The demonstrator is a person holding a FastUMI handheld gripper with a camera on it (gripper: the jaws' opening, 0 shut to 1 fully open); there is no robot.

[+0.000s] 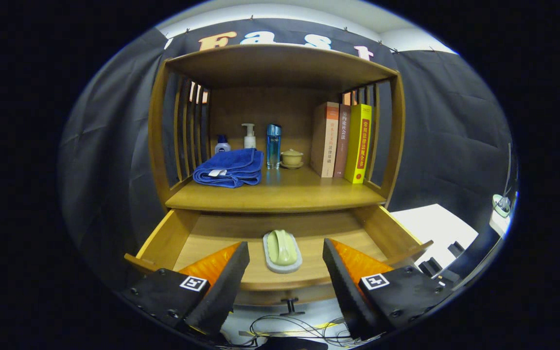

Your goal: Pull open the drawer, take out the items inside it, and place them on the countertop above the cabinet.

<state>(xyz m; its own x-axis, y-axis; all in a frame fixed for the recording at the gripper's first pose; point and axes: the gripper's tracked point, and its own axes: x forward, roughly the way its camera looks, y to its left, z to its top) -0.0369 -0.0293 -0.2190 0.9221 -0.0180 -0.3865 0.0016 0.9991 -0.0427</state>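
The tool (286, 267) is spread wide with nothing between its fingers, hovering just above the front edge of the drawer (163, 238), which stands pulled out from under the cabinet (156, 146). So the opening step looks done, and the step in hand is taking out what lies inside.

Between the two fingers and a little ahead of their tips lies the one item visible in the drawer: a pale green soap bar in its grey dish (282, 251), resting on the drawer floor near the front, lengthwise along the line of the fingers and roughly centred in the gap. Neither finger touches it.

The next move probably calls for lowering the tool into the drawer so the fingers pass on either side of the dish, then closing on its long sides, keeping clear of the drawer front. The dish sits low and flat, so the grip may need to go deep.

Beyond the drawer, the tabletop (280, 194) above has bare wood at its front, ahead of a folded blue towel (231, 167), bottles (250, 136), a small lidded cup (291, 158) and books (343, 143).
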